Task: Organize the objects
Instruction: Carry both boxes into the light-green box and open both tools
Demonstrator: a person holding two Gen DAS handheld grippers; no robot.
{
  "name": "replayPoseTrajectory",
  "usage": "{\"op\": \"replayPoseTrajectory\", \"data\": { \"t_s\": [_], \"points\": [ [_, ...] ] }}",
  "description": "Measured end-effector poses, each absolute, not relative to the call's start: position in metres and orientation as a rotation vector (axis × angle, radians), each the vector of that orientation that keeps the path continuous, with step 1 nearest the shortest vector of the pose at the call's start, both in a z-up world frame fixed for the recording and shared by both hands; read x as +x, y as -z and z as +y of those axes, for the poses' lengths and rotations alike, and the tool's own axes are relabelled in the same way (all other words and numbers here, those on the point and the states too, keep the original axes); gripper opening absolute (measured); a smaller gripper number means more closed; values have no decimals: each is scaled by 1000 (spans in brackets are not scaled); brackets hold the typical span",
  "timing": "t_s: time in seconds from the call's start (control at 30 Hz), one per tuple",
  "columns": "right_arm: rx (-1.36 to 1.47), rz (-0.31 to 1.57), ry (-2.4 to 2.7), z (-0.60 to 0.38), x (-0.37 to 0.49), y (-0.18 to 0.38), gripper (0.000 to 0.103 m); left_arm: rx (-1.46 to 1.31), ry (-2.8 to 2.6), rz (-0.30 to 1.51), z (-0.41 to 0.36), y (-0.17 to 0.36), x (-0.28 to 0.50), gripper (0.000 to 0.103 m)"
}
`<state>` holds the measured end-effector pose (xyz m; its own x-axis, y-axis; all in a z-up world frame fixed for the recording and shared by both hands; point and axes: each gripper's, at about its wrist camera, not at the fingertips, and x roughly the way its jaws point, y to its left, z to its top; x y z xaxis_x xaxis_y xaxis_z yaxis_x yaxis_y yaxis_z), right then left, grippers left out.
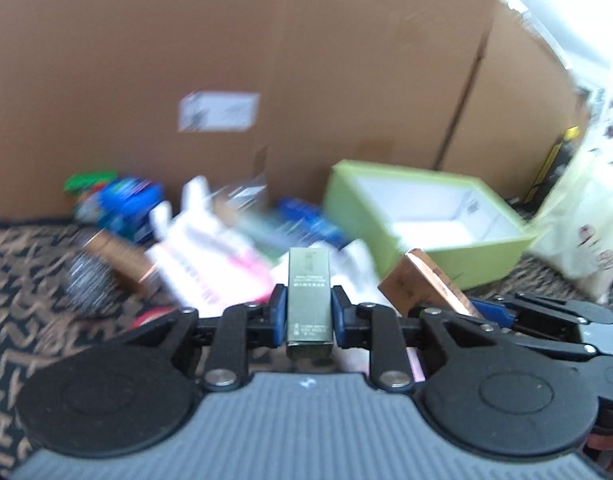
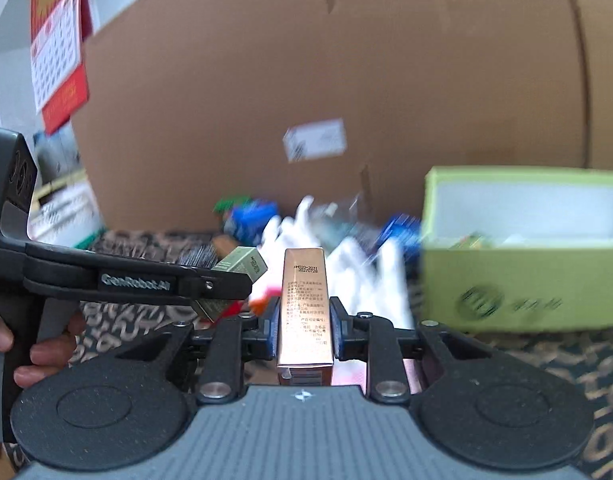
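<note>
My left gripper (image 1: 306, 312) is shut on a slim olive-green carton (image 1: 308, 292), held above the patterned cloth. My right gripper (image 2: 304, 324) is shut on a slim copper-coloured carton (image 2: 304, 304). In the left wrist view the copper carton (image 1: 422, 284) and the right gripper's fingers (image 1: 494, 310) show at the right, close beside mine. In the right wrist view the left gripper and its olive carton (image 2: 242, 266) show at the left. An open light-green box (image 1: 426, 216) with a white inside stands ahead to the right; it also shows in the right wrist view (image 2: 522, 264).
A blurred pile of packets lies ahead: blue boxes (image 1: 126, 204), white and pink packaging (image 1: 210, 256), a copper tube (image 1: 118, 260), a silver scrubber (image 1: 90, 280). A large cardboard box (image 1: 266, 60) walls the back. A pale plastic bag (image 1: 582, 220) sits at the right.
</note>
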<state>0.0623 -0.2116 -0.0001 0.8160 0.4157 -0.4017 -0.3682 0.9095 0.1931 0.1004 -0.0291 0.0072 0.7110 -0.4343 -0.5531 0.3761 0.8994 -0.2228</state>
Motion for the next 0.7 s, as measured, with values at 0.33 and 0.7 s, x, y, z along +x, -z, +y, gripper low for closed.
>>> {"op": "replayPoseTrajectory", "data": {
  "t_s": [0.33,0.7],
  "points": [
    [22,379,-168,-297,88,-48,27,-103,648,653,-139,-37,152,22],
    [-80,547,26,-357,178,-22,27,-158,657,846,-243,17,251,22]
  ]
}}
